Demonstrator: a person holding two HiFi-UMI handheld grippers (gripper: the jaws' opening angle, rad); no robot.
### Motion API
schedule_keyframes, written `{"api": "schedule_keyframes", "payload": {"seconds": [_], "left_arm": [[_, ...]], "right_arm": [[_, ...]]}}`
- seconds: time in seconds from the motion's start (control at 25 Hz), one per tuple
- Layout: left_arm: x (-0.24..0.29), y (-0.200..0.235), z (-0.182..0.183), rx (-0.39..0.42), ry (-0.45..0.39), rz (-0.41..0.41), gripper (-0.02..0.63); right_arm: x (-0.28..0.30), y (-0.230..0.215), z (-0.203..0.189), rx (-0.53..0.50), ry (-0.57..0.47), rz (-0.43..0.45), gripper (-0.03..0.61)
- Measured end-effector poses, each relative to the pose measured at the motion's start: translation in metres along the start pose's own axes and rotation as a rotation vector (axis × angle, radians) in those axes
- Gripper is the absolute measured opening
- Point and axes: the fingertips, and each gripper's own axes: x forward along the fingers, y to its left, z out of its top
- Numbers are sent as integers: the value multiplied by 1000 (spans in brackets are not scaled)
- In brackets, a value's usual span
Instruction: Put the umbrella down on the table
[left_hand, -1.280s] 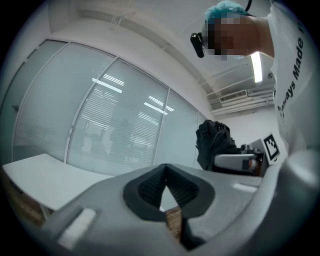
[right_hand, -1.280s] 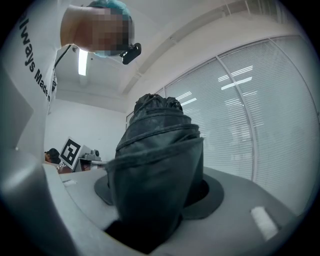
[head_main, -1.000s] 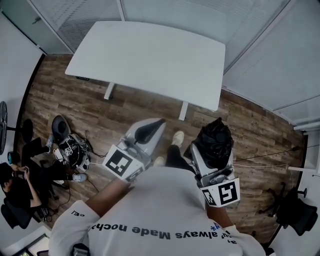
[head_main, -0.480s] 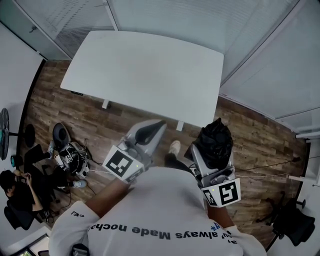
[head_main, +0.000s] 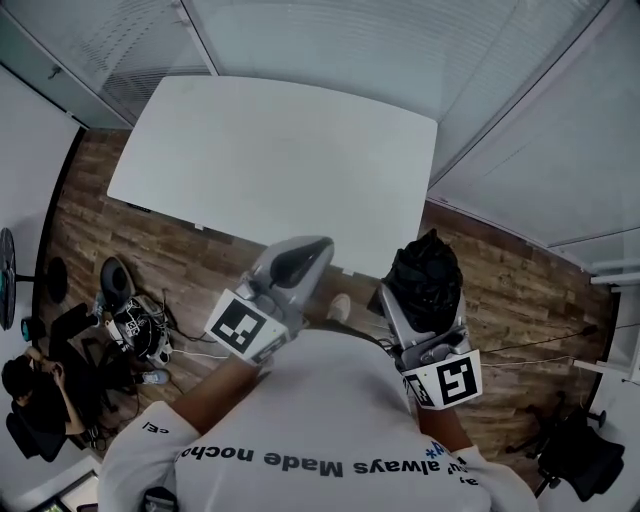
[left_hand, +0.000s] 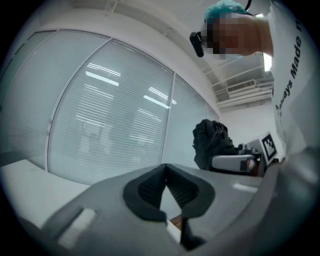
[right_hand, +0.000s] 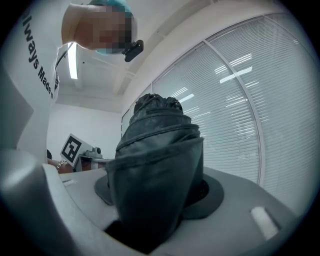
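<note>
A folded black umbrella (head_main: 426, 275) stands bunched in my right gripper (head_main: 421, 300), whose jaws are shut on it. In the right gripper view the umbrella (right_hand: 156, 165) fills the space between the grey jaws and hides the pads. My left gripper (head_main: 299, 259) is at the left, level with the right one; its dark pads meet at the tip (left_hand: 165, 168) with nothing between them. The white table (head_main: 270, 160) lies just ahead of both grippers, its near edge close to their tips, and nothing lies on it. The left gripper view also catches the umbrella (left_hand: 212, 144) off to the right.
Glass walls with blinds (head_main: 480, 70) run behind and to the right of the table. On the wooden floor at the left lie a bag and cables (head_main: 135, 320); a seated person (head_main: 25, 385) is at the lower left. A black chair (head_main: 585, 455) stands at the lower right.
The table has come nearer in the head view as both grippers moved toward it together. The right gripper's hold on the umbrella is the same, and the left stays shut.
</note>
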Motion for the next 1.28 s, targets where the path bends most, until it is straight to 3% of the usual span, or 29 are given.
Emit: {"api": "schedule_keyframes", "payload": {"seconds": [0.84, 1.28], "left_arm": [[34, 125, 26, 3, -16, -54, 3], [46, 145, 20, -25, -7, -71, 2]], "right_arm": [[115, -22, 11, -30, 2, -79, 259], [135, -30, 6, -17, 16, -103, 259]]}}
